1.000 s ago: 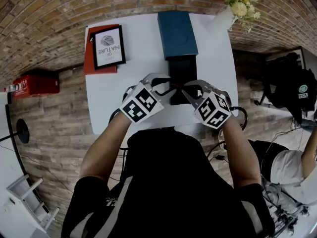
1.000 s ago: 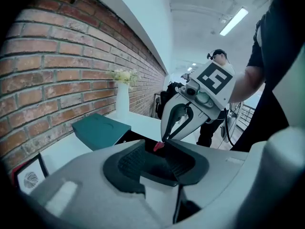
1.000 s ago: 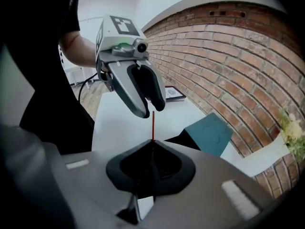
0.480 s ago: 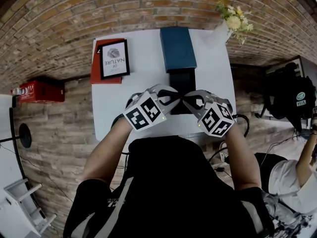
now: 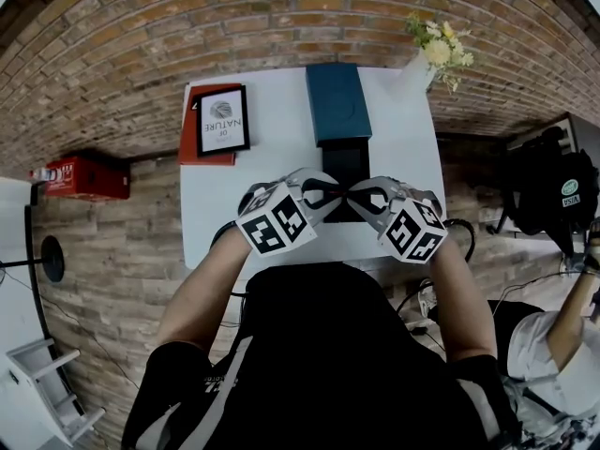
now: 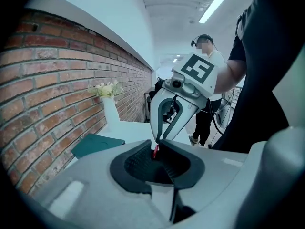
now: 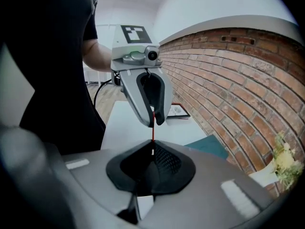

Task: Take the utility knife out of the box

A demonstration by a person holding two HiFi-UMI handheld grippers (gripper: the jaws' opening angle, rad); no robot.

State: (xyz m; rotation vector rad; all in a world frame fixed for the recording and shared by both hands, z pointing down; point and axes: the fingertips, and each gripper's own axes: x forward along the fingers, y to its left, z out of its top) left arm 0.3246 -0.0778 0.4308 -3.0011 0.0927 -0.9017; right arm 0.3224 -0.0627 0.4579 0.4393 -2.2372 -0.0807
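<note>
Thin red utility knife, seen edge-on, spans between both tongs over near end of black box on white desk. One end sits in closed right tongs. Other end is pinched at very tips of left tongs, jaws opening slightly. Knife likely light, stiff and smooth-sided, hence slippery; blade state not discernible. Best hold: across flat sides of handle, deeper than tips, away from blade end.
</note>
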